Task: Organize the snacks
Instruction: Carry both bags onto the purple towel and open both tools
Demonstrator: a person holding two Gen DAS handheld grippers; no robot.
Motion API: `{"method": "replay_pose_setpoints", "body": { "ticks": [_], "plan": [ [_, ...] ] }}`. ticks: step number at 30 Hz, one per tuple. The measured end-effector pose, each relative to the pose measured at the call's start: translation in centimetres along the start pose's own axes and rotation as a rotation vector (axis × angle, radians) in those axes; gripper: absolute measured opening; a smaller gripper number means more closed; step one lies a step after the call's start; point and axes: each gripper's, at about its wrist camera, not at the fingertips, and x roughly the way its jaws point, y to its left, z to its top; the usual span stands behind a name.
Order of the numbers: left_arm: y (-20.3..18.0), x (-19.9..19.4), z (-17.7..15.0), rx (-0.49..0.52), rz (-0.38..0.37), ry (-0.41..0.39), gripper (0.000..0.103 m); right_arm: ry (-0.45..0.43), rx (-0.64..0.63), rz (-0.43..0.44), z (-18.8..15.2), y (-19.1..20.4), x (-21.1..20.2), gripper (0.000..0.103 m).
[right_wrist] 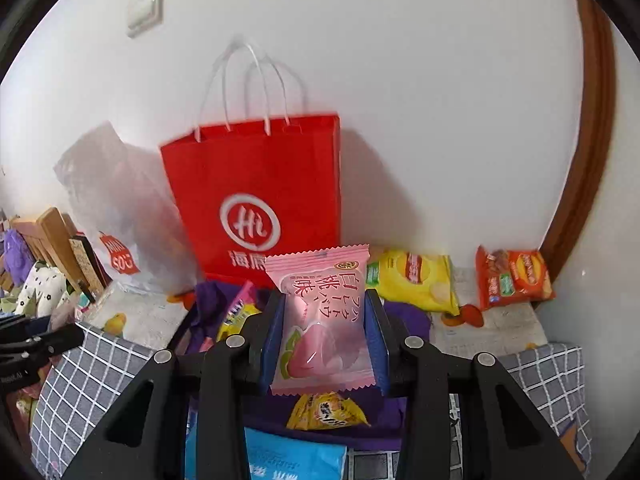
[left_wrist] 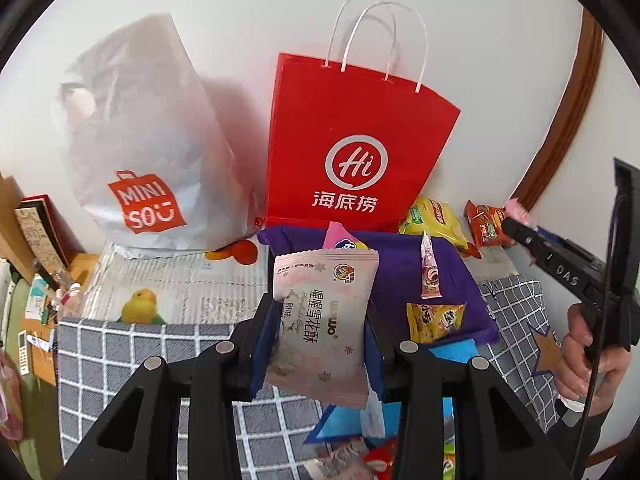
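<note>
White wall behind, newspaper and a grey checked cloth [left_wrist: 120, 360] covering the surface. Your left gripper [left_wrist: 320, 332] is clamped on a pale snowflake-crisp packet [left_wrist: 324, 320], pads pressing both long edges, packet upright and clear of the surface. Your right gripper [right_wrist: 326, 336] is closed the same way on a pink peach-flavour packet [right_wrist: 324, 320], also held clear. Both jaws are narrow, only as wide as the packets. Directly beyond both sits the purple fabric bin [left_wrist: 460, 280], which looks like the collection point: it already holds a pink packet [left_wrist: 340, 238], a slim stick sachet [left_wrist: 430, 272] and a yellow-orange packet [left_wrist: 436, 320]. Red paper bag [left_wrist: 360, 140] stands upright against the wall just behind the bin; white Miniso bag [left_wrist: 140, 160] to its left. Still loose: yellow chip bag [right_wrist: 416, 280] and orange biscuit pack [right_wrist: 512, 278] on the newspaper by the wall, right of the bin, plus a blue packet [right_wrist: 292, 456] and a few more at the near edge, partly hidden by the fingers. My read: early-to-mid task, three items binned, two in hand, at least four left. Can't tell whether the two held packets are meant for the bin or the red bag. Your other hand [left_wrist: 588, 344] shows at the left view's right edge.
</note>
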Motion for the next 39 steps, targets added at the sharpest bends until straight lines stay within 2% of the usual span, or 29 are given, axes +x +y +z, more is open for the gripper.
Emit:
{"method": "replay_pose_setpoints", "body": {
  "ticks": [4, 8, 13, 18, 20, 23, 31, 34, 36, 39],
  "plan": [
    [-0.3, 2.9, 0.9, -0.005, -0.028, 0.039, 0.037, 0.061, 0.016, 0.003, -0.4, -1.3, 2.4, 0.038],
    [-0.7, 5.0, 1.5, -0.002, -0.051, 0.075, 0.037, 0.099, -0.025, -0.013, -1.1, -2.2, 3.7, 0.038],
    [-0.7, 6.6, 1.6, -0.002, -0.055, 0.105, 0.037, 0.188, -0.069, -0.032, -2.4, -3.3, 6.0, 0.038],
    [-1.6, 8.7, 1.4, -0.002, -0.075, 0.144, 0.037, 0.316, -0.05, -0.002, -4.0, -4.2, 9.2, 0.038],
    [-2.2, 9.6, 1.1, -0.001, -0.088, 0.158, 0.037, 0.339, -0.063, -0.028, -4.5, -4.2, 10.2, 0.038],
    [-3.3, 10.7, 0.8, 0.005, -0.123, 0.181, 0.037, 0.351, -0.056, -0.052, -4.9, -4.5, 10.9, 0.038],
    [-5.3, 13.5, 0.2, 0.019, -0.137, 0.218, 0.037, 0.378, -0.043, -0.042, -5.1, -4.9, 11.8, 0.039],
    [-5.4, 14.5, -0.2, 0.013, -0.124, 0.235, 0.037, 0.397, -0.03, 0.008, -5.3, -5.0, 12.3, 0.043],
    [-5.3, 15.1, -0.3, 0.005, -0.125, 0.244, 0.037, 0.411, -0.036, 0.005, -5.5, -4.9, 12.6, 0.045],
    [-5.3, 15.6, -0.5, 0.0, -0.118, 0.24, 0.038, 0.395, -0.037, -0.017, -5.2, -5.0, 12.2, 0.054]
  ]
}}
